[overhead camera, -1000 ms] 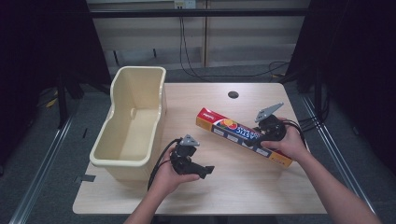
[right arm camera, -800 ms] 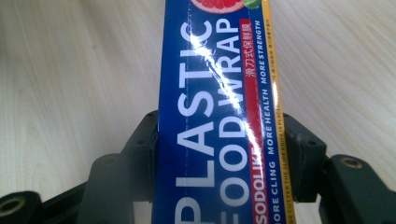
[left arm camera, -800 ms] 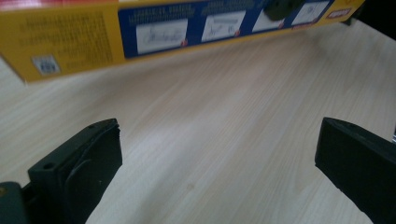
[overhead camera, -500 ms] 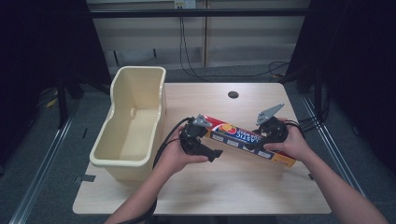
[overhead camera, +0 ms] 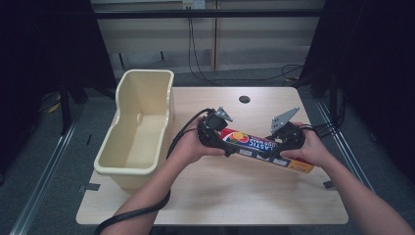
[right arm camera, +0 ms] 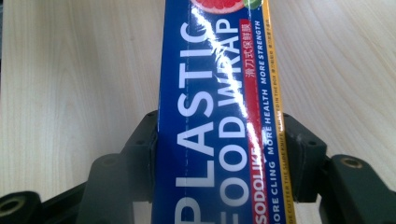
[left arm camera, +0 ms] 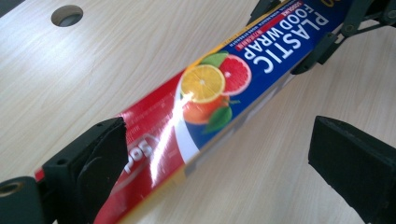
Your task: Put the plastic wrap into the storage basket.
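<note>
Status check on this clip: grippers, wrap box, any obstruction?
Right gripper shut on wrap box. Left gripper closing, jaws straddling the box's red end, right pad clear. Tub alongside, nothing blocking.

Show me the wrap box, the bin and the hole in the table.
Wrap box (overhead camera: 254, 144), high view, blue top face.
Bin (overhead camera: 120, 167), high view, near rim.
Hole (overhead camera: 244, 99), high view, its dark centre.

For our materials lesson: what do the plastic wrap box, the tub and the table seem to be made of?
Plastic wrap box: probably glossy printed cardboard; sharp edges, glare streaks.
Tub: likely cream moulded plastic; smooth walls, rounded rim.
Table: pale wood or wood-look laminate, matt; the grain lines show.
</note>
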